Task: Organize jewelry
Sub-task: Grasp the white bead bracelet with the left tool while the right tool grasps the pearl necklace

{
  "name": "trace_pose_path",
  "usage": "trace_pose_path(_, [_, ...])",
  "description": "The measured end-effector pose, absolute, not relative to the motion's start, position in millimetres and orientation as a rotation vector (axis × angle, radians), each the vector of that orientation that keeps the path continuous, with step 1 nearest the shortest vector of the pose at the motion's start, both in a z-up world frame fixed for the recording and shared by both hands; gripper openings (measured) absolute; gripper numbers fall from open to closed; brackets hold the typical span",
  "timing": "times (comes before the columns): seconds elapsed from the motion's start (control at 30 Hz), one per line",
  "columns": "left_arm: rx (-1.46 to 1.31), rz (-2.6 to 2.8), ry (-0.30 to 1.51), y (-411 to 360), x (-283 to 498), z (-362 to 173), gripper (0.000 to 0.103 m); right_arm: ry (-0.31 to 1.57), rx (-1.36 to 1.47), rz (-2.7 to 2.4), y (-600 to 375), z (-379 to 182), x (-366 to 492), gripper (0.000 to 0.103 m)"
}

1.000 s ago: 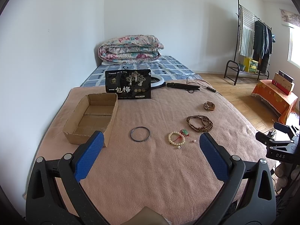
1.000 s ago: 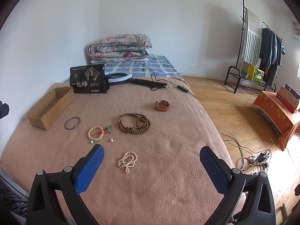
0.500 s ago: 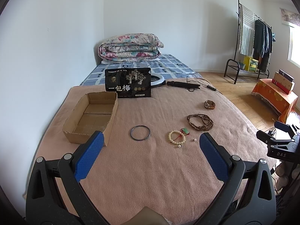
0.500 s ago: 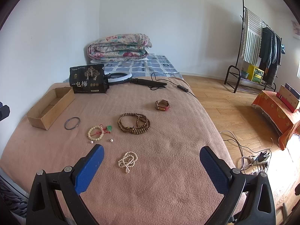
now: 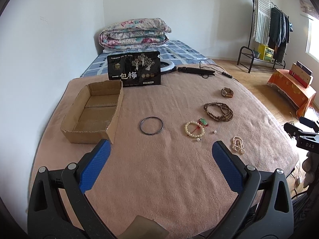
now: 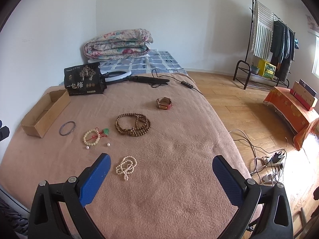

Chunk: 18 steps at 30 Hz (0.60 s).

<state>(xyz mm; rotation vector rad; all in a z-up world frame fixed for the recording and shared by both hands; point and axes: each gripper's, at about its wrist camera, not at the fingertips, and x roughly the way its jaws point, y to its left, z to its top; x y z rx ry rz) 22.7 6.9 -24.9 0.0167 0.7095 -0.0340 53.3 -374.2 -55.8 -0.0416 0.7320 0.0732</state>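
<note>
Jewelry lies spread on a pink blanket (image 5: pixel 169 179). A dark bangle (image 5: pixel 151 125) (image 6: pixel 67 128) sits nearest the open cardboard box (image 5: pixel 93 109) (image 6: pixel 44 112). Right of it lie a cream bead bracelet with a red cord and green charm (image 5: pixel 194 128) (image 6: pixel 92 136), brown wooden beads (image 5: pixel 218 109) (image 6: pixel 133 124), a small pearl strand (image 5: pixel 237 144) (image 6: pixel 126 167) and a brown watch-like bracelet (image 5: pixel 227 92) (image 6: pixel 163 103). My left gripper (image 5: pixel 159 164) is open above the near blanket. My right gripper (image 6: pixel 160 174) is open too, its left fingertip beside the pearl strand.
A black pouch with white characters (image 5: pixel 134 71) stands behind the box, beside a ring light (image 6: pixel 116 75) and a black cable (image 6: pixel 175 80). A folded quilt (image 5: pixel 134 32) lies on the bed. Wooden floor, a clothes rack (image 6: pixel 265 47), an orange-draped stand (image 6: pixel 293 107) and a power strip (image 6: pixel 273 161) are to the right.
The left gripper's view has pulled back and risen slightly, so the pearl strand now shows beside its right finger. The right gripper has hardly moved. Nothing on the blanket has shifted.
</note>
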Motion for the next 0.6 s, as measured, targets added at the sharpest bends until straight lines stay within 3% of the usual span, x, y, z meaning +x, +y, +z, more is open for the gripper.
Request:
trace_pose_path(0.37, [0.032, -0.067, 0.808, 16, 67, -56, 0.103, 0.795, -0.144, 0.176, -356, -81, 86, 0.103])
trace_pose_path(0.43, [0.040, -0.073, 0.818, 14, 75, -61, 0.094, 0.823, -0.133, 0.200, -352, -88, 94, 0.102])
trace_pose_path(0.57, [0.038, -0.130, 0.859, 4, 98, -70, 0.085, 0.893, -0.122, 0.250, -342, -105, 108, 0.099])
trace_pose_path(0.6, [0.038, -0.143, 0.873, 1, 105, -73, 0.078, 0.903, -0.121, 0.260, -340, -109, 110, 0.099])
